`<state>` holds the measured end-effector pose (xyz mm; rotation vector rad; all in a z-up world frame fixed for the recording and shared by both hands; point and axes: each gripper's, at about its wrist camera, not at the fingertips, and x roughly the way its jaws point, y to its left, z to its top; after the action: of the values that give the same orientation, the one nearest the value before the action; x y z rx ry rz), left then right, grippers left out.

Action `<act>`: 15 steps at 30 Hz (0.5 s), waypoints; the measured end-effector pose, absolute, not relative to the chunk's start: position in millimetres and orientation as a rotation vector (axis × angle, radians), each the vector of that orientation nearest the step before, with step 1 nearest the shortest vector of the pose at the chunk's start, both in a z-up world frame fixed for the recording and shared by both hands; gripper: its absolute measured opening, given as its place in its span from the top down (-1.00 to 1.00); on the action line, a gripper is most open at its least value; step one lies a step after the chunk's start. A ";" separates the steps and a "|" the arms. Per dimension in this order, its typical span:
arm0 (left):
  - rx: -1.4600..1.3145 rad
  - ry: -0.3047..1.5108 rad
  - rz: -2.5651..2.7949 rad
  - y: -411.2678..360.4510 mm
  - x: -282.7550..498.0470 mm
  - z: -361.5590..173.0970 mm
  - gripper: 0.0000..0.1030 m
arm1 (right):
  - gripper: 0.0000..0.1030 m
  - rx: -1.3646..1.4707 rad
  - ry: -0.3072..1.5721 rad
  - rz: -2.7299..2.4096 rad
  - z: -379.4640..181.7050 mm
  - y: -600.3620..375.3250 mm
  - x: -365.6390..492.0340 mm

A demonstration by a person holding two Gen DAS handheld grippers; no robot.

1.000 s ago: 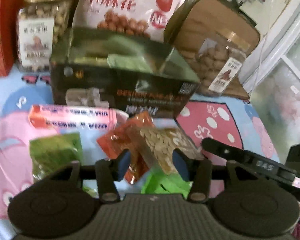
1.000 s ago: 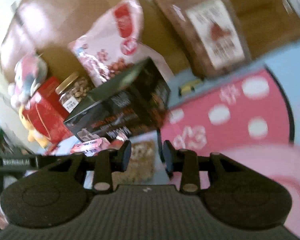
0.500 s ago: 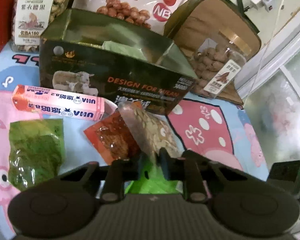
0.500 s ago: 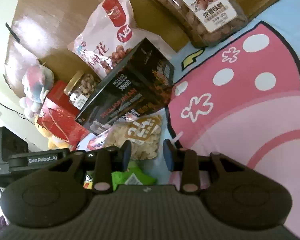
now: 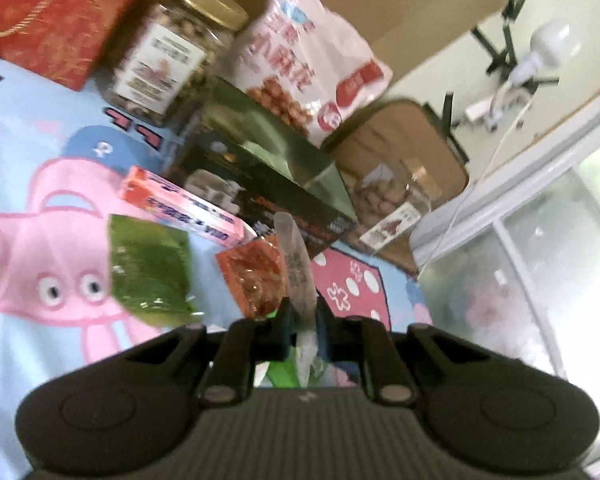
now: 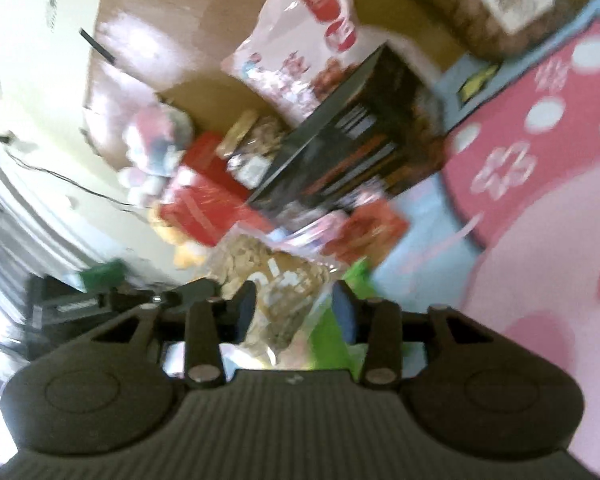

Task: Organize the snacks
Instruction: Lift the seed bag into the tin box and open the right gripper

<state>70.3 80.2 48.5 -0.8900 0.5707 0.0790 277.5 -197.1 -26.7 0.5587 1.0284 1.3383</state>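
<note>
On the cartoon-print cloth point(image 5: 40, 184), from the left: a green packet point(image 5: 150, 272), a pink candy box point(image 5: 180, 206) just above it, an orange-red packet point(image 5: 256, 280), all in front of the dark open box point(image 5: 260, 176). The left tool point(image 5: 302, 314) is clenched on a clear bag of pale snack slices point(image 5: 296, 268), seen edge-on and raised off the cloth. In the blurred right view the same bag point(image 6: 276, 276) lies between the right tool's point(image 6: 294, 308) pads, whose jaws have just been opening; they seem not to press it.
</note>
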 end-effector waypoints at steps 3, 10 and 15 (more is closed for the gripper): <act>-0.929 0.530 0.069 86.1 47.9 49.8 0.78 | -0.04 0.555 1.052 1.392 -24.1 -192.5 261.5; -0.971 0.492 0.056 91.3 13.0 44.1 0.78 | 0.06 0.612 1.192 1.495 -30.4 -166.7 224.7; -0.883 0.499 0.105 92.3 17.0 55.5 0.74 | 0.49 0.495 1.034 1.490 0.6 -164.3 210.5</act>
<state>17.0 92.3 55.5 -0.8833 0.4988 0.1052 210.5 -164.3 0.6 0.4947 1.0342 1.4897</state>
